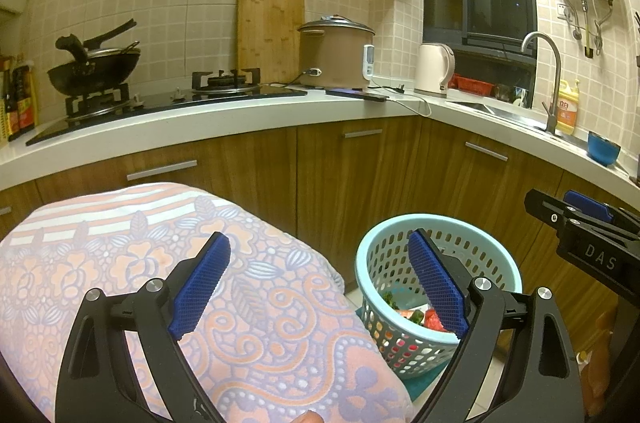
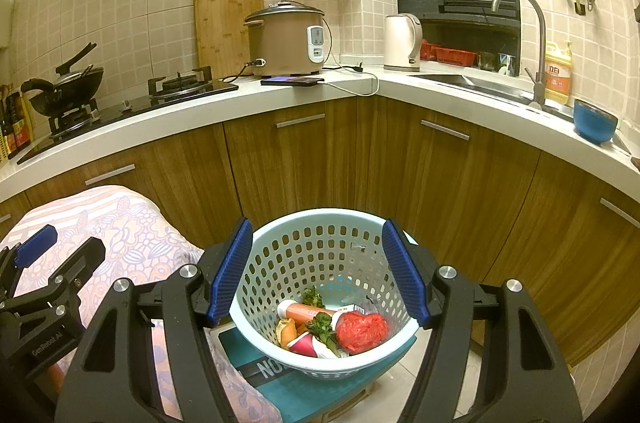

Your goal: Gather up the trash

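A pale blue perforated basket (image 2: 316,251) stands on a teal box (image 2: 296,387) on the floor below the counter corner. It holds trash: a crumpled red bag (image 2: 362,332), an orange tube (image 2: 306,311), green scraps (image 2: 322,329) and other bits. My right gripper (image 2: 316,273) is open and empty, held above the basket with a blue pad on each side of it. My left gripper (image 1: 318,279) is open and empty, over the edge of a patterned pink cloth (image 1: 192,287), with the basket (image 1: 384,263) to its right. The right gripper (image 1: 588,223) shows at the left wrist view's right edge.
Brown wooden cabinets (image 2: 360,151) run behind the basket under a white counter (image 2: 224,111). On it stand a wok (image 2: 66,89), a rice cooker (image 2: 286,39), a phone (image 2: 292,81), a kettle (image 2: 402,43), a sink tap (image 2: 532,35) and a blue bowl (image 2: 594,121).
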Demonstrator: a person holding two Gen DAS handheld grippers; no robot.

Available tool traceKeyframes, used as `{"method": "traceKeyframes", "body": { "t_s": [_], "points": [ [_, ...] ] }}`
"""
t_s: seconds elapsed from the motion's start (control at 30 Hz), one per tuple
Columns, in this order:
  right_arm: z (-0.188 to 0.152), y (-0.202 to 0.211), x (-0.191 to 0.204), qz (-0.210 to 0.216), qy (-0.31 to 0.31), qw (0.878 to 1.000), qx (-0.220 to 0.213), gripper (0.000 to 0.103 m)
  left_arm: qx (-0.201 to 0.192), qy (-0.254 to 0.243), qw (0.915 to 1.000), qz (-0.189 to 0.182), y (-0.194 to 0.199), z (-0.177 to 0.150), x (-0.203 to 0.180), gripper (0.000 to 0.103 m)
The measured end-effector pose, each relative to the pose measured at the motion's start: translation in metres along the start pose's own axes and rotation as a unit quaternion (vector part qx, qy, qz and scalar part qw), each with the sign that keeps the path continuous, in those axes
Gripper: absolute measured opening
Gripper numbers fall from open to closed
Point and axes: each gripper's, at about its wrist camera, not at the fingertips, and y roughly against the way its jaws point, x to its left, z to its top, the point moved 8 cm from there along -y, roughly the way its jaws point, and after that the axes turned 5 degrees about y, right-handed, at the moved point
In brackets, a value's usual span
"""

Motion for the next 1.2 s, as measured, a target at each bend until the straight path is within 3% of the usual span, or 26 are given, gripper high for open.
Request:
{"method": "traceKeyframes", "body": {
  "t_s": [1.2],
  "points": [
    [-0.0039, 0.0000, 0.0048, 0.002, 0.002, 1.000, -0.002, 0.063, -0.004, 0.000, 0.9999, 0.017, 0.0028, 0.0017, 0.0015, 0.093]
  ]
}}
